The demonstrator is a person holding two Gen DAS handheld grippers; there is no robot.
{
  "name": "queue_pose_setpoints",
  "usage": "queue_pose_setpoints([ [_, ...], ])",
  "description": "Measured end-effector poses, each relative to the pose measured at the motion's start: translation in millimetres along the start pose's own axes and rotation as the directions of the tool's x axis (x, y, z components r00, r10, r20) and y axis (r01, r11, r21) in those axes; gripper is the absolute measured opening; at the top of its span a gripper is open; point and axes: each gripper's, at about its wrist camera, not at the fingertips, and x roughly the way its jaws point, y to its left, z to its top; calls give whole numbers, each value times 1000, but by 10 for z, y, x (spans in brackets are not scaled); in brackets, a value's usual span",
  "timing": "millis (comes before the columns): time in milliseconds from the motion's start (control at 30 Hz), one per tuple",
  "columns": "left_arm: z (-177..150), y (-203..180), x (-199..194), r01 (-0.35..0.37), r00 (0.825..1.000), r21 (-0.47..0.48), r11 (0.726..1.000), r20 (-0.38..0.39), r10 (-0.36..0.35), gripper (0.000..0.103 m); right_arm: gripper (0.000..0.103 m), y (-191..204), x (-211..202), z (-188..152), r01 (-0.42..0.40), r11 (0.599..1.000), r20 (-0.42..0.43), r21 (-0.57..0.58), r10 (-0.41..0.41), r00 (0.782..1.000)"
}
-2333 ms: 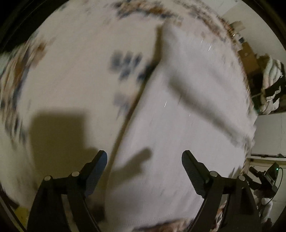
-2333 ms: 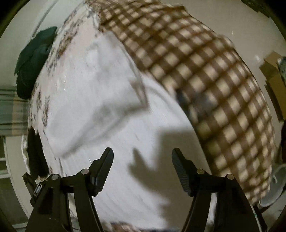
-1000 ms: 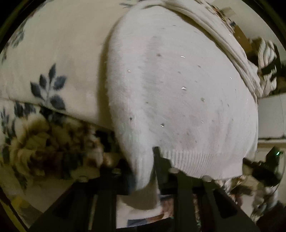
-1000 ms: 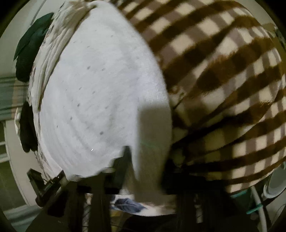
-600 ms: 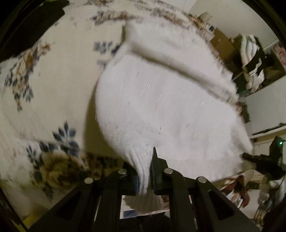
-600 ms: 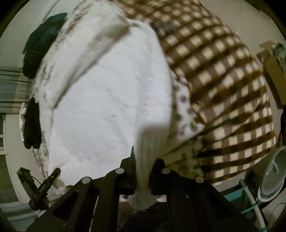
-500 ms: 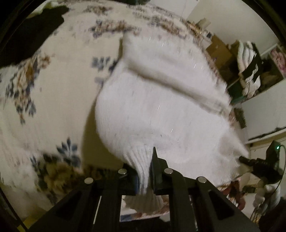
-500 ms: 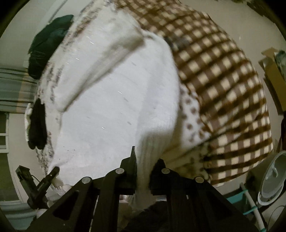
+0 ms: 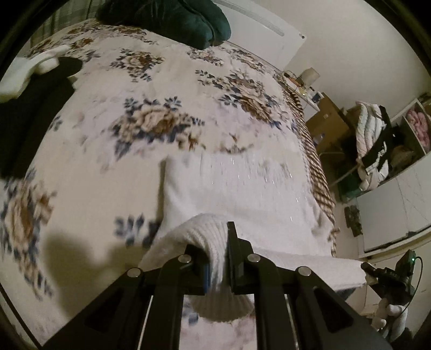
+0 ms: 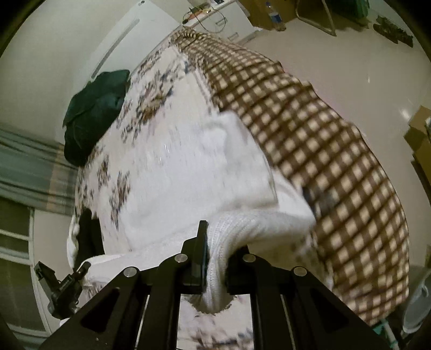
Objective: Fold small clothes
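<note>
A white knit sweater (image 9: pixel 237 199) lies on a floral bedspread (image 9: pixel 134 88). My left gripper (image 9: pixel 216 258) is shut on its ribbed hem at one corner and holds that corner raised off the bed. My right gripper (image 10: pixel 215 258) is shut on the other hem corner of the sweater (image 10: pixel 194 172) and also holds it lifted. The hem stretches between the two grippers. The far part of the sweater rests flat on the bed, blurred by motion.
A dark green pillow (image 9: pixel 172 18) lies at the head of the bed. Black and white clothes (image 9: pixel 32 80) lie at the left. A brown checked blanket (image 10: pixel 323 140) covers the right side. Boxes and shelves (image 9: pixel 377 140) stand beyond the bed.
Both grippers closed on the sweater's hem corners and have lifted them up and forward over the sweater. The views now look down the length of the bed.
</note>
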Motion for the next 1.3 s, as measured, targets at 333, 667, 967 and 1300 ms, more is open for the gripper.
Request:
queue_pose_setpoints([
  [333, 797, 131, 1161, -75, 994, -95, 993, -91, 66, 8, 10, 48, 1186, 1101, 65, 997, -83, 31, -62, 995],
  [667, 1054, 354, 1613, -57, 987, -211, 976, -159, 24, 43, 51, -37, 1981, 1677, -27, 987, -186, 160, 57, 981],
  [967, 1065, 466, 1148, -105, 993, -189, 976, -69, 93, 66, 78, 58, 1499, 1649, -10, 997, -59, 77, 15, 998],
  [1300, -376, 724, 712, -99, 990, -413, 905, -132, 49, 68, 96, -718, 1042, 279, 30, 953, -82, 301, -6, 997],
])
